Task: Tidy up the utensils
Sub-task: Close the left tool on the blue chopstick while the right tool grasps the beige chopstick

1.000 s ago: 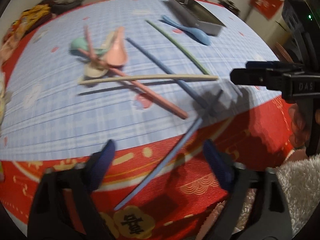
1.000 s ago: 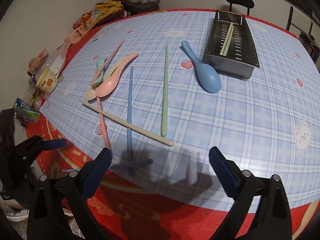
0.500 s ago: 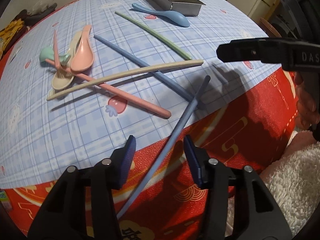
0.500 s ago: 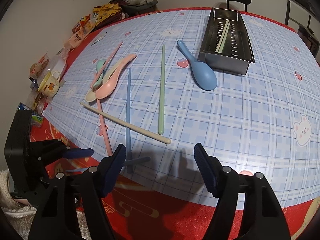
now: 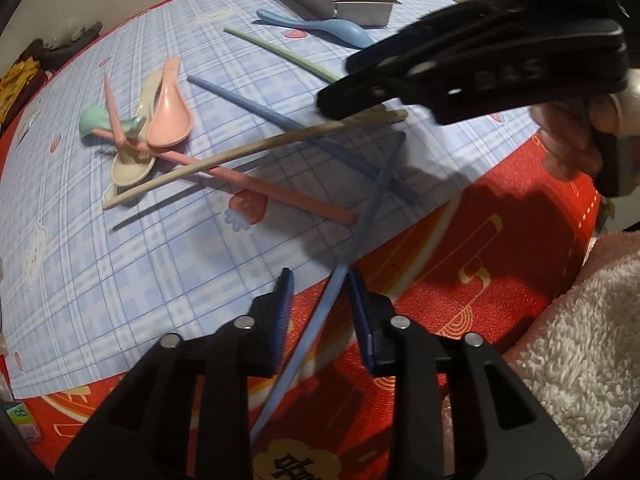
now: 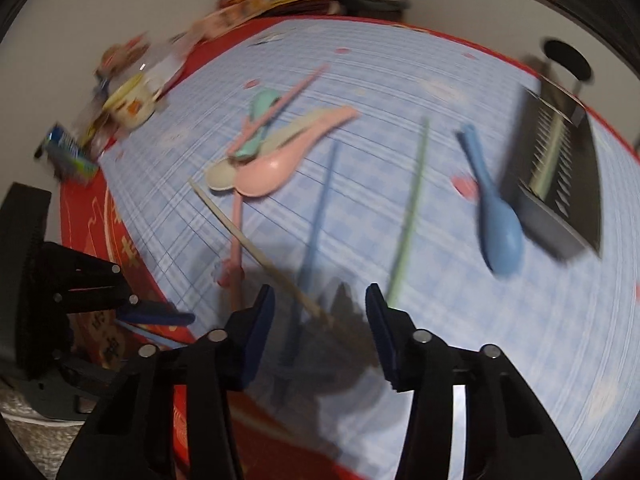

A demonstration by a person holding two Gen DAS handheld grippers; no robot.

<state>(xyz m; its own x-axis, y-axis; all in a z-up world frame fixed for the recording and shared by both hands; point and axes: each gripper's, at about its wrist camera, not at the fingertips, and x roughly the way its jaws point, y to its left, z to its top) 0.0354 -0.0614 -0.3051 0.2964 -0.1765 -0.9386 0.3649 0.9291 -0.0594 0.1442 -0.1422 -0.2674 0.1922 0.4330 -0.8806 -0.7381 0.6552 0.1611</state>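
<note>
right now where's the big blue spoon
In the left wrist view the big blue spoon lies at the far side of the table, right beside the metal tray, with the green chopstick just nearer the camera.

Indoor light, moderately bright, overhead; dark shadows fall on the counter (image 5: 132, 272) beneath both tools. Left wrist view sharp. Right wrist view heavily motion-blurred; both fisheye, curved and black-vignetted at edges.

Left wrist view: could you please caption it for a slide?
Left gripper closing around a blue chopstick overhanging the table edge.
</note>
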